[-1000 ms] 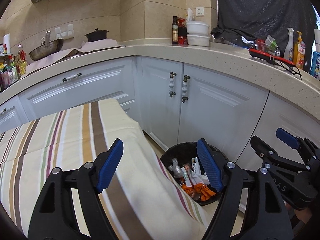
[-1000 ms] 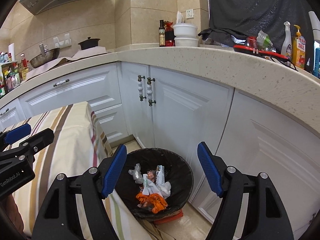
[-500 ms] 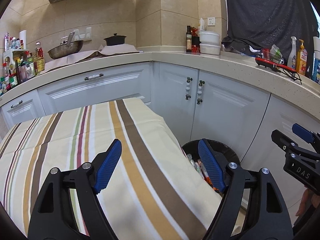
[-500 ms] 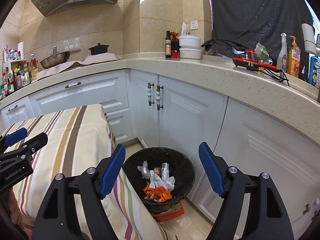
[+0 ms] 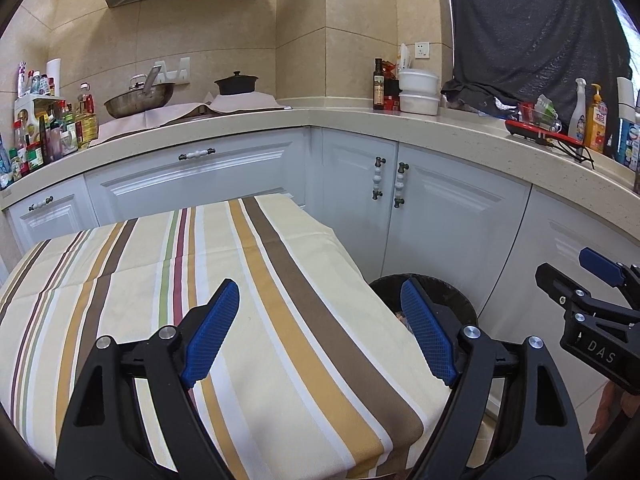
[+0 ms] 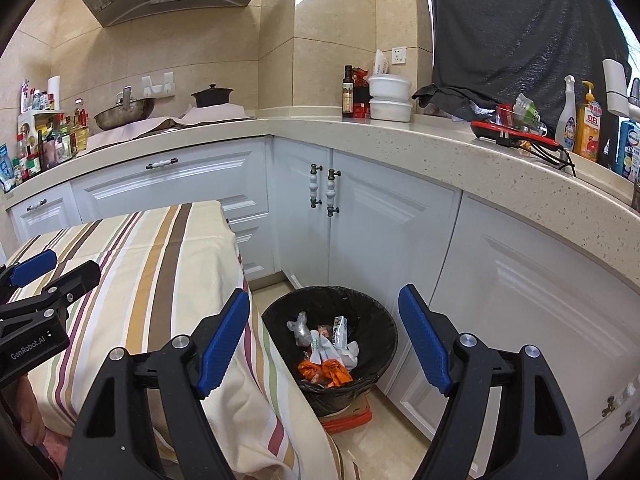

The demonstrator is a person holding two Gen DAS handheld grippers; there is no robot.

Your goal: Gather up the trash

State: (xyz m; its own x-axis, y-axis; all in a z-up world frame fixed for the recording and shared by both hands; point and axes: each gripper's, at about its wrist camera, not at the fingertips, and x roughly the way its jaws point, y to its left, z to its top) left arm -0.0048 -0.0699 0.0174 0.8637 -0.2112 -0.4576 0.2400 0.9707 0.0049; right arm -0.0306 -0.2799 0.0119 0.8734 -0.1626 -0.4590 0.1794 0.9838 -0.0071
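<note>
1. Striped cloth (image 5: 280, 320) covers the table under the left gripper (image 5: 320, 334), whose jaws have just been opening and gape wide with nothing between them; white cabinets (image 5: 452, 220) and a speckled countertop (image 5: 440, 132) wrap the corner.
2. Black trash bin (image 6: 372, 320) (wrappers (image 6: 328, 354) inside) stands on the floor beside the table; the right gripper (image 6: 324, 338) hovers above it, jaws wide, empty.

Black-lined bin (image 6: 372, 320) on floor, crumpled wrappers (image 6: 326, 354) inside
</note>
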